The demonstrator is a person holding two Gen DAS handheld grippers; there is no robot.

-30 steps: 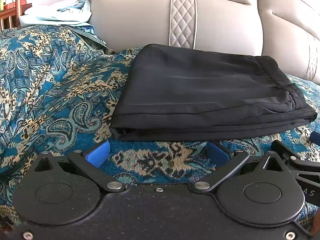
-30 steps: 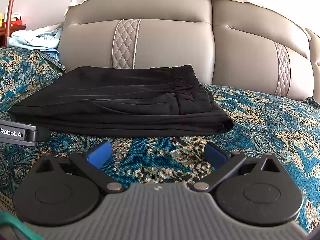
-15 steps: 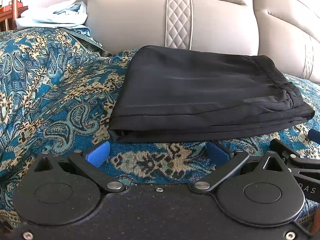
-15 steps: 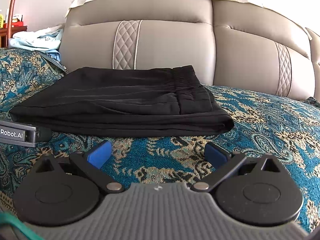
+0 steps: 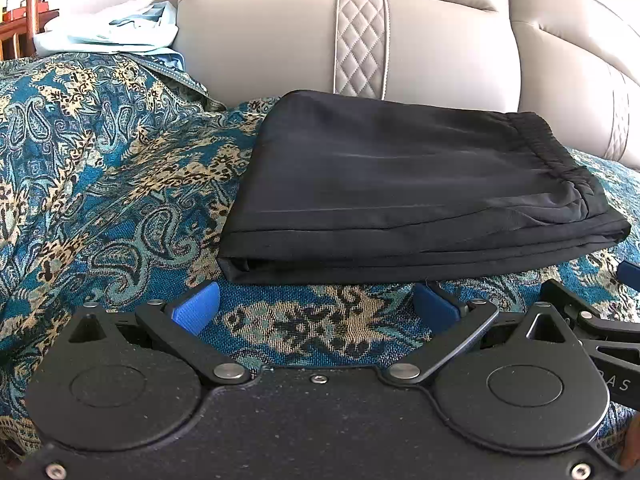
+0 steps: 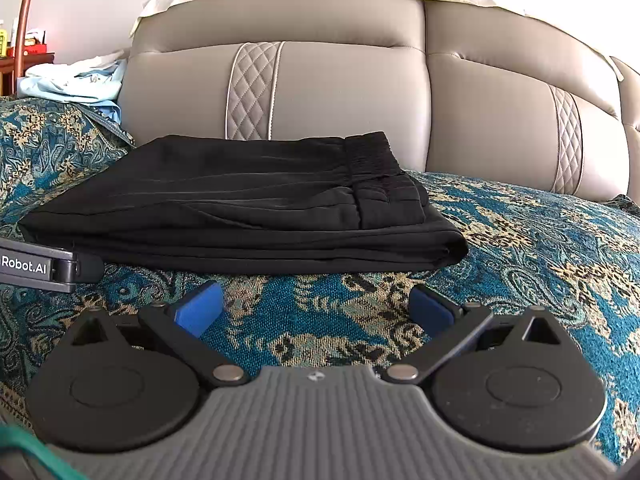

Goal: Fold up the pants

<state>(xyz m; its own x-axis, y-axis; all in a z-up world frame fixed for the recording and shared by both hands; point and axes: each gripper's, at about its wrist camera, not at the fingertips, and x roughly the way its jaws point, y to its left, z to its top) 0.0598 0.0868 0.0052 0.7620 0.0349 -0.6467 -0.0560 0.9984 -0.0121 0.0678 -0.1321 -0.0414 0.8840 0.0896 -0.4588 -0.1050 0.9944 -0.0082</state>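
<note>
Black pants [image 5: 404, 196] lie folded in a flat rectangular stack on a blue paisley cover, elastic waistband to the right; they also show in the right wrist view [image 6: 248, 208]. My left gripper [image 5: 316, 308] is open and empty, just in front of the stack's near edge, apart from it. My right gripper [image 6: 316, 308] is open and empty, a little in front of the stack's near right part. The left gripper's body [image 6: 40, 266] shows at the left edge of the right wrist view, next to the stack's left corner.
The paisley cover [image 6: 540, 248] lies over a sofa seat. The beige leather backrest [image 6: 340, 88] rises right behind the pants. Light blue clothes [image 5: 116, 32] are piled at the far left. Wooden furniture [image 5: 24, 20] stands beyond them.
Both grippers have drawn back slightly and risen a little; the pants sit a bit lower and farther in both views. The pants have not moved.
</note>
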